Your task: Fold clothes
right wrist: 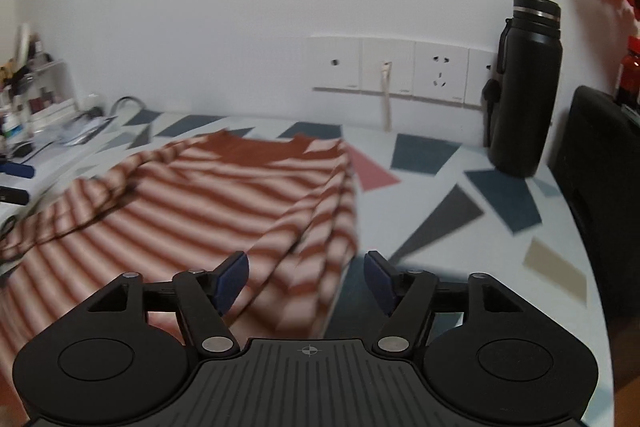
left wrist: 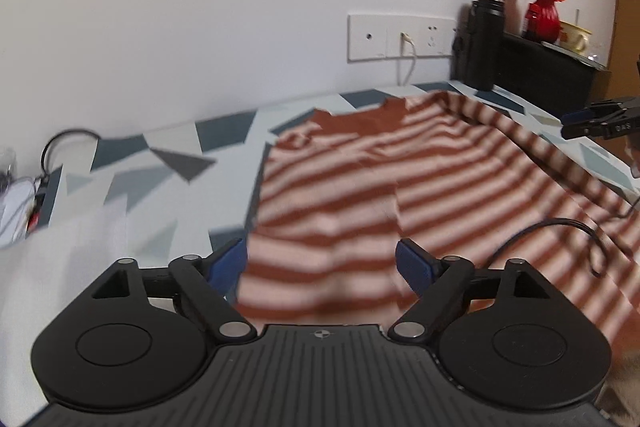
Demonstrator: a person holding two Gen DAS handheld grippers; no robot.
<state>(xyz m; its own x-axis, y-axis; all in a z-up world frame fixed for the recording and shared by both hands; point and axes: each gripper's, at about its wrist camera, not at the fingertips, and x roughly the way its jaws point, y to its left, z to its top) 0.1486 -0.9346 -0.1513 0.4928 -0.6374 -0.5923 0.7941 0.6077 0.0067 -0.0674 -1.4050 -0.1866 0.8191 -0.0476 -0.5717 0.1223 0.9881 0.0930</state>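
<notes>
Your left gripper is hanging with fingers spread wide, released, the striped shirt lying between and beyond them. Your right gripper is gaping too, straddling the shirt's folded edge; a black bottle is standing far right.

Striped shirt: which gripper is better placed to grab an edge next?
Probably the right gripper: it is open with the striped shirt's folded side edge between its fingers. The left gripper, also open, faces mid-fabric.

left tool | black ribbed body, blue pads | right tool | same, silver pivot screws
</notes>
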